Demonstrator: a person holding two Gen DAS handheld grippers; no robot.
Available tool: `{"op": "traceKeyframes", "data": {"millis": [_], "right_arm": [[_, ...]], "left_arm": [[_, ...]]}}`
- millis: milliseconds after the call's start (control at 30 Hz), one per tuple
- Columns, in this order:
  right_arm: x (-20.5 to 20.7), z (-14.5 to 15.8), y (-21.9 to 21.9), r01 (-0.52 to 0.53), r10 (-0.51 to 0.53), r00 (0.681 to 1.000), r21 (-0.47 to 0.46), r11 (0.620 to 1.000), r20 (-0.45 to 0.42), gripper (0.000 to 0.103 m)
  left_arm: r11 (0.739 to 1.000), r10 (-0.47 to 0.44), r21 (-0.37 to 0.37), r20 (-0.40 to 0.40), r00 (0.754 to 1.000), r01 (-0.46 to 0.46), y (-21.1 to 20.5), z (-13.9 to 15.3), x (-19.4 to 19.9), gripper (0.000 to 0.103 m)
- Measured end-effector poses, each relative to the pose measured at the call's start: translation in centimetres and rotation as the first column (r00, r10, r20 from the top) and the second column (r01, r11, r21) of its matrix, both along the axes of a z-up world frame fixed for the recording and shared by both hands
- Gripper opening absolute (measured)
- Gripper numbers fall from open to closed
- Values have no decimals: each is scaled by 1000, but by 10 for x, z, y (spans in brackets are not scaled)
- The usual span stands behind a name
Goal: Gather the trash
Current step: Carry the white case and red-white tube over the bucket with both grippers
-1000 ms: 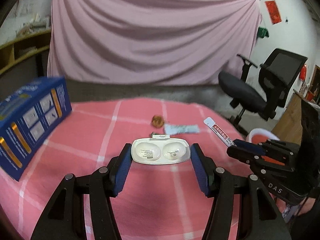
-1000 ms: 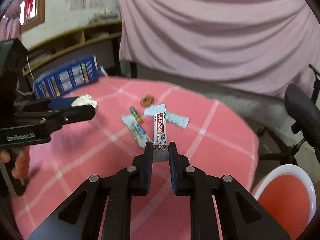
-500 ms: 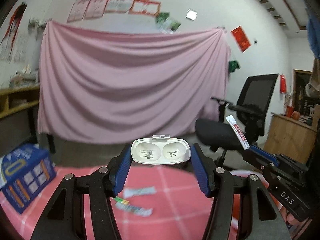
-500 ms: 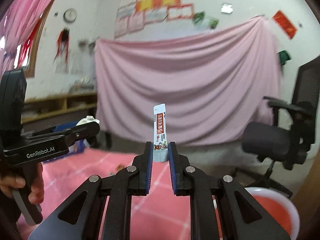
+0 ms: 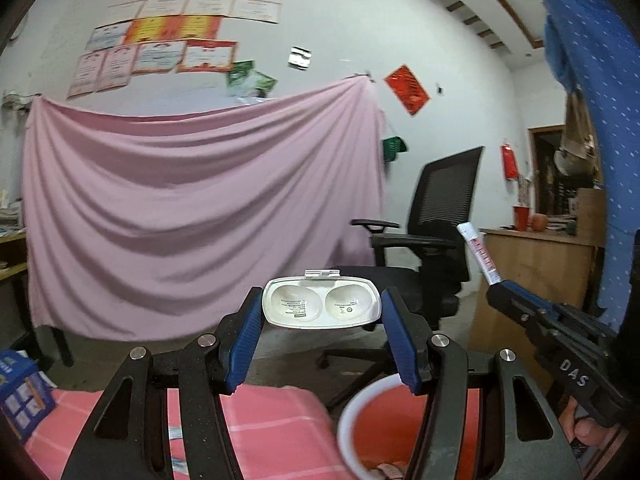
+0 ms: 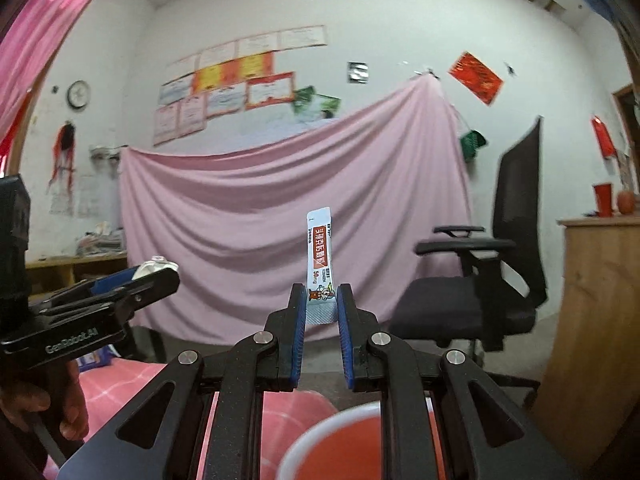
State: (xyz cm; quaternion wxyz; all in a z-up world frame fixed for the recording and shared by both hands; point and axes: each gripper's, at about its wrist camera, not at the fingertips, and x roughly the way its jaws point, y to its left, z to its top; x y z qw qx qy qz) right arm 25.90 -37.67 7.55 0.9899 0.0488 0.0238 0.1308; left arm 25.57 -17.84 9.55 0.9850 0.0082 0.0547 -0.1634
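Observation:
My left gripper (image 5: 321,320) is shut on a white plastic blister tray (image 5: 320,307) with two round wells, held level in the air. My right gripper (image 6: 321,312) is shut on a white and red sachet (image 6: 319,256) that stands upright between its pads. Both are raised above an orange bin with a white rim (image 5: 372,424), which also shows under the right gripper (image 6: 340,452). The right gripper with its sachet (image 5: 480,252) shows at the right of the left wrist view. The left gripper (image 6: 156,276) shows at the left of the right wrist view.
A table with a pink checked cloth (image 5: 260,432) lies low and left of the bin. A blue box (image 5: 20,392) stands at its left edge. A black office chair (image 5: 432,248) and a wooden counter (image 5: 540,280) stand behind the bin. A pink sheet (image 5: 180,220) hangs on the wall.
Both grippers have risen and tilted up from the table, each keeping its item. The view has swung from the tabletop to the wall, and the bin now lies below both.

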Motion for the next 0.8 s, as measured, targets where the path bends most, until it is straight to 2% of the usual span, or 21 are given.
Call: {"op": "traceKeyframes", "data": {"millis": [333, 467, 667, 800], "right_arm": [[1, -18, -41, 78, -76, 993, 22, 997, -94, 14], [3, -20, -50, 94, -90, 988, 27, 995, -124, 14], [23, -32, -51, 111, -105, 960, 8, 994, -260, 14], [30, -38, -54, 113, -107, 943, 3, 994, -315, 14]], "left_arm": [[996, -77, 32, -61, 995, 79, -65, -8, 16, 53], [995, -87, 39, -101, 991, 91, -71, -14, 23, 53], [992, -89, 70, -216, 972, 106, -84, -31, 41, 53], [992, -90, 64, -263, 961, 110, -87, -39, 49, 53]]}}
